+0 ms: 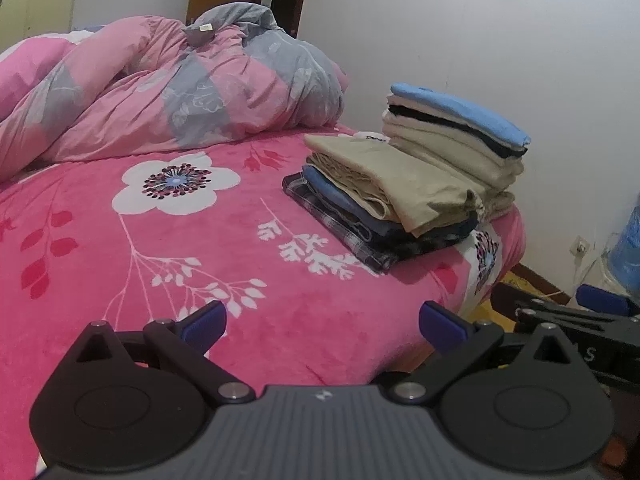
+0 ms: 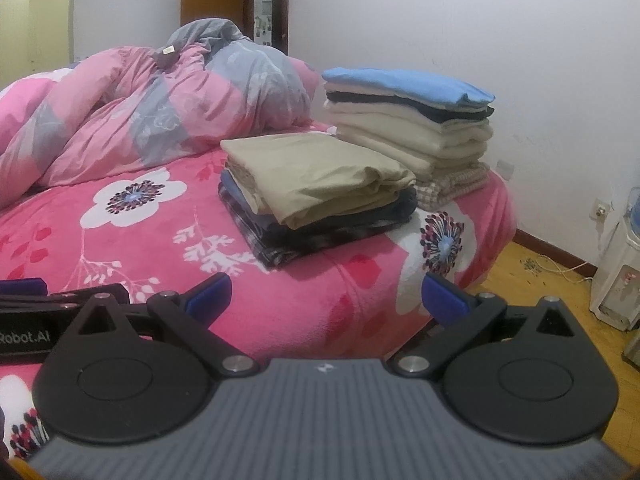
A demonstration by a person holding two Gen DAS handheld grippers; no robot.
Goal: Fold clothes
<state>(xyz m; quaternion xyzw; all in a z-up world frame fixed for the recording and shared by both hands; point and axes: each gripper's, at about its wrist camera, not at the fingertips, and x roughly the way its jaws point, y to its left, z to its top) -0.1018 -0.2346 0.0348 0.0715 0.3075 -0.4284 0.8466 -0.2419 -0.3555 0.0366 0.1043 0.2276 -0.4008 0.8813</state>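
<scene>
- Left tool: jaws spread wide, nothing between the blue fingertips; it hangs over the pink floral bed cover.
- Right tool: jaws equally wide apart, holding nothing; it sits at the bed's edge, just beside the left tool.
- Near stack of folded clothes: ahead of both tools, slightly right; a khaki garment lies on top, dark blue and plaid items beneath.
- Far stack: directly behind the near stack, touching it, taller; cream layers with a blue garment uppermost.
- Crumpled pink-and-grey duvet: ahead and left of the tools, at the far side of the bed.
- White wall: behind the stacks.
</scene>
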